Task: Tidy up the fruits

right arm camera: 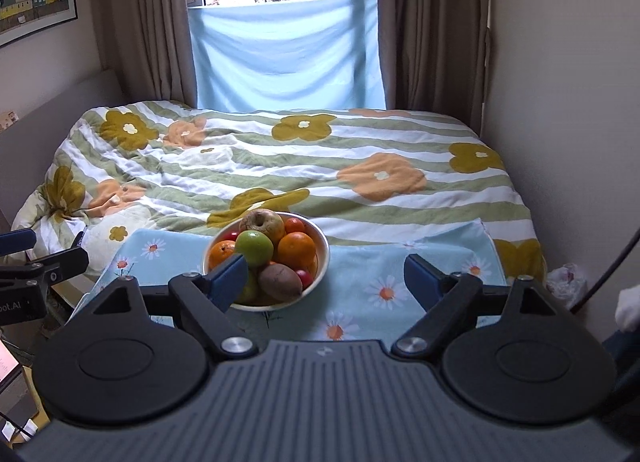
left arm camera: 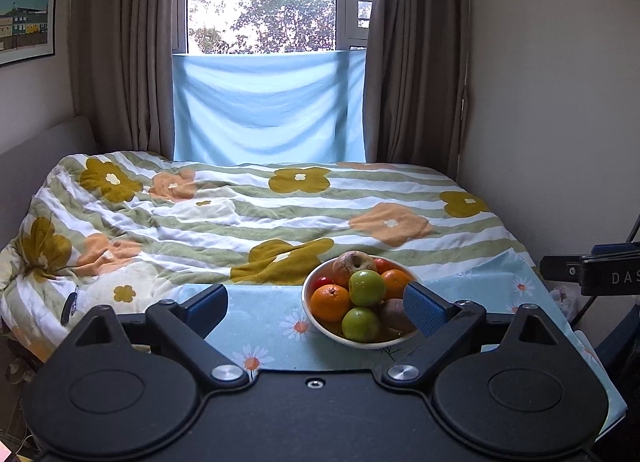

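White bowl (right arm camera: 320,246) sits on the daisy-print blue cloth (right arm camera: 400,282), toward the cloth's far edge and left of its middle in the right wrist view. The cloth lies at the near edge of the bed, over the flower-striped quilt (right arm camera: 280,166).

Bowl is heaped w/ fruit: brownish apple (right arm camera: 262,224) at the far side on top, green apple (right arm camera: 254,248) just in front of it, oranges either side (right arm camera: 297,249) (right arm camera: 221,254), small red fruits (right arm camera: 295,225) at the back rim and one (right arm camera: 305,278) at the near right rim. A brown oval fruit (right arm camera: 280,282) lies at the near side, poss. a kiwi, hard to tell. In the left wrist view a 2nd green apple (left arm camera: 360,324) shows at the near rim.

Left gripper (left arm camera: 316,308): jaws spread wide, nothing between them, hanging short of the bowl; its right finger (left arm camera: 424,312) overlaps the bowl's right rim in view only.

Right gripper (right arm camera: 326,282): jaws also wide apart and empty, above the cloth's near edge; its left finger (right arm camera: 230,282) covers part of the bowl's near left side in view.
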Demonstrator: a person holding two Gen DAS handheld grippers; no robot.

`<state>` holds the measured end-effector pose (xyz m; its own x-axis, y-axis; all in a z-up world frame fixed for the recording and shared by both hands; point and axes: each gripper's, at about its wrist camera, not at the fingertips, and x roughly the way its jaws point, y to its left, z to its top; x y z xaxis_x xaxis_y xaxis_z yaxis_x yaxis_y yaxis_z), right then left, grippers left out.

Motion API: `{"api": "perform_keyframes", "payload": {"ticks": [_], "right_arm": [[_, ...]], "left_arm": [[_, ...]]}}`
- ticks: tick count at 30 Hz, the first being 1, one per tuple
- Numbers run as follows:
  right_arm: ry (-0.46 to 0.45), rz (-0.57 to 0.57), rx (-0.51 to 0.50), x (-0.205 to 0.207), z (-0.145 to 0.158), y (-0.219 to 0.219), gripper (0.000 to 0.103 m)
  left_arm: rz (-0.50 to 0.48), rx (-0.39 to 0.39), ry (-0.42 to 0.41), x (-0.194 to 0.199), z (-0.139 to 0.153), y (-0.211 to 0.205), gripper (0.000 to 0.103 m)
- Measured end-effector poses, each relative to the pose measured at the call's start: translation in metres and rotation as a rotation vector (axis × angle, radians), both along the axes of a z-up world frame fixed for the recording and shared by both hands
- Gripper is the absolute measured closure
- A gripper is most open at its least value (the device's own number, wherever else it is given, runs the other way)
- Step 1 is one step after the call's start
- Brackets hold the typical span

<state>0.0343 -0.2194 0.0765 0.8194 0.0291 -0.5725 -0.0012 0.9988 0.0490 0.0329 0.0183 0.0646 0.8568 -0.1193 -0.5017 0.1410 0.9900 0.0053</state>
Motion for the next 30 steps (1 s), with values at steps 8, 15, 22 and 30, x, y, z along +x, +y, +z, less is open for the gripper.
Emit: {"api": "perform_keyframes", "payload": {"ticks": [8,15,22,30], "right_arm": [[0.001,-0.076,-0.065,-0.055,-0.012,0.007,0.000],[0.024,-0.105,-0.049,-0.073,-0.022,0.007,0.000],[0.031,-0.130,-0.048,-0.073,-0.022,0.005,0.000],[0.033,-0.136,-0.049,-0.070,-0.023,0.004,0.000]], "left_arm": [[0.027,0.026,-0.007,-0.036,-0.005,0.009,0.000],[0.014,0.029,-0.009,-0.051,-0.010,0.010,0.000],[-0.001,0.037,-0.017,-0.053,-0.011,0.008,0.000],[-0.011,0.043,-0.016,-0.051,-0.013,0.007,0.000]]}}
